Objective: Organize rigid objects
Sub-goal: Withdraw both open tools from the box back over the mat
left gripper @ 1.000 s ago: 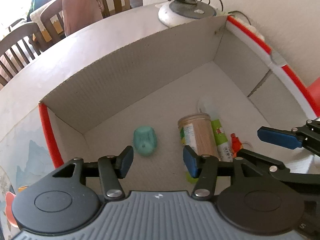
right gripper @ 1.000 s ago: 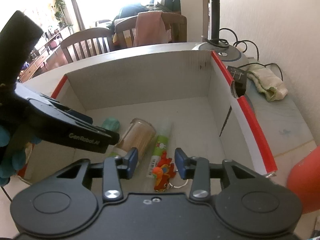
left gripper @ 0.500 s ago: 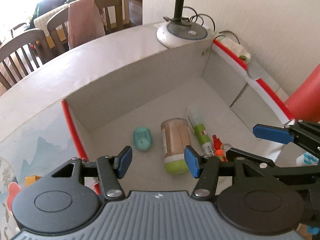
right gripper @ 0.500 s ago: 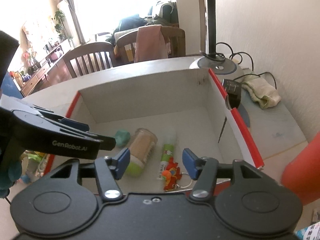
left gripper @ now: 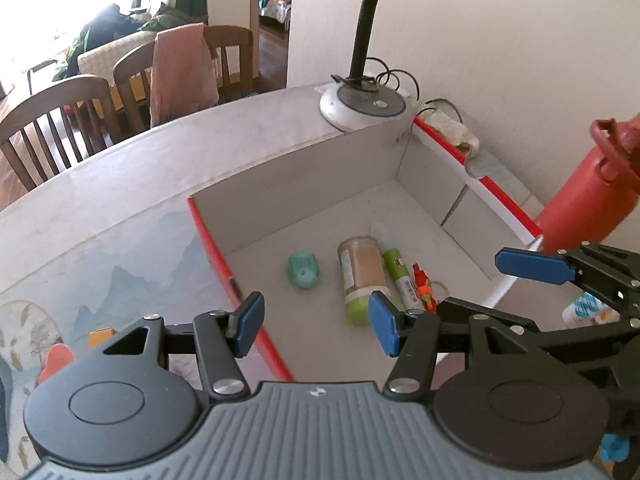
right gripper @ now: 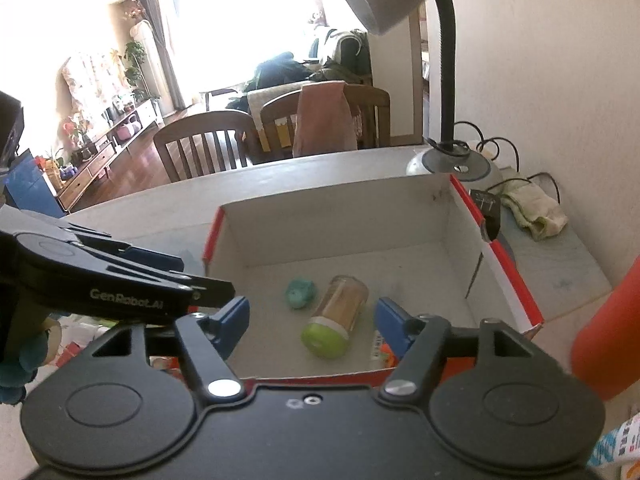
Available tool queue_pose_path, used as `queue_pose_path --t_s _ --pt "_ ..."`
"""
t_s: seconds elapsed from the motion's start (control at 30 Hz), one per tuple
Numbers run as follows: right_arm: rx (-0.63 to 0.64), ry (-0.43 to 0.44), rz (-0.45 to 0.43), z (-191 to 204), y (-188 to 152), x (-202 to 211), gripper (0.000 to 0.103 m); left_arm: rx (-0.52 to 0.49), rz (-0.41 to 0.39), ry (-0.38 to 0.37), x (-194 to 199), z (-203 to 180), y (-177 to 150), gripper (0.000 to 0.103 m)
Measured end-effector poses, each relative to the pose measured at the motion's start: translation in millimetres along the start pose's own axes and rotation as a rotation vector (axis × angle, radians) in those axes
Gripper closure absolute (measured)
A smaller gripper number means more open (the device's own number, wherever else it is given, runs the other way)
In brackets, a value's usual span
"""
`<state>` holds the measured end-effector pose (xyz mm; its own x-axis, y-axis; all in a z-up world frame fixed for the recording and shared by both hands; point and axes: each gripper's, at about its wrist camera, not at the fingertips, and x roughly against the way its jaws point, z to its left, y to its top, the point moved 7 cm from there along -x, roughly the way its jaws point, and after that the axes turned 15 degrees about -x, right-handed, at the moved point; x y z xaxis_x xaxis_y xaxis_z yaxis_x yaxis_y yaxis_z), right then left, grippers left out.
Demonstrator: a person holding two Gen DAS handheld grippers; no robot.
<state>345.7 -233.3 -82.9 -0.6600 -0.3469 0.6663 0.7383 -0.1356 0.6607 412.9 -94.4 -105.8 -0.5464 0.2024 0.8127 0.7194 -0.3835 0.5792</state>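
A white cardboard box [left gripper: 304, 184] with red rims, also in the right wrist view [right gripper: 336, 216], holds a teal oval object [left gripper: 303, 271] [right gripper: 300, 293], a toothpick jar with a green lid [left gripper: 358, 276] [right gripper: 335, 322], a green and white tube [left gripper: 396, 272] and a red-orange keyring toy [left gripper: 423, 289]. My left gripper [left gripper: 316, 326] is open and empty above the box's near edge. My right gripper [right gripper: 312, 326] is open and empty, also above the near edge, to the right of the left one.
A desk lamp base [left gripper: 362, 106] stands behind the box. A red bottle [left gripper: 588, 208] stands to the right of it. A cloth [right gripper: 532, 210] lies by the wall. Small toys [left gripper: 60, 356] lie left of the box. Chairs [right gripper: 208, 144] stand beyond the table.
Both grippers have pulled back and up, out of the box. The right gripper's jaws have opened wider. The objects in the box have not moved.
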Motion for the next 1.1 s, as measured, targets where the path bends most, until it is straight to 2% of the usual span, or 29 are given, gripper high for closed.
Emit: queue_pose_path --t_s 0.27,0.37,0.43,0.77,0.9,1.1 --pt "-0.003 0.014 -0.028 30.7 -11.6 16.7 0.028 0.009 -0.045 -0.003 36.4 18.3 -24.0 0.046" --pt "-0.002 0.019 -0.036 44.4 -15.7 20.3 0.026 0.012 -0.062 -0.005 49.8 25.2 -33.7 0.039" --pt "-0.004 0.024 -0.04 53.2 -19.8 23.5 0.025 0.01 -0.073 -0.004 59.2 29.6 -40.7 0.038" --pt "-0.005 0.041 -0.062 99.1 -41.0 34.3 0.011 0.006 -0.114 -0.004 101.1 50.0 -78.9 0.038" --pt "0.008 0.044 -0.067 118.1 -51.1 36.8 0.009 0.016 -0.128 0.008 115.5 60.5 -98.5 0.026" --pt "0.02 0.064 -0.062 142.4 -63.9 38.4 0.008 0.055 -0.142 0.007 136.1 80.1 -133.3 0.022"
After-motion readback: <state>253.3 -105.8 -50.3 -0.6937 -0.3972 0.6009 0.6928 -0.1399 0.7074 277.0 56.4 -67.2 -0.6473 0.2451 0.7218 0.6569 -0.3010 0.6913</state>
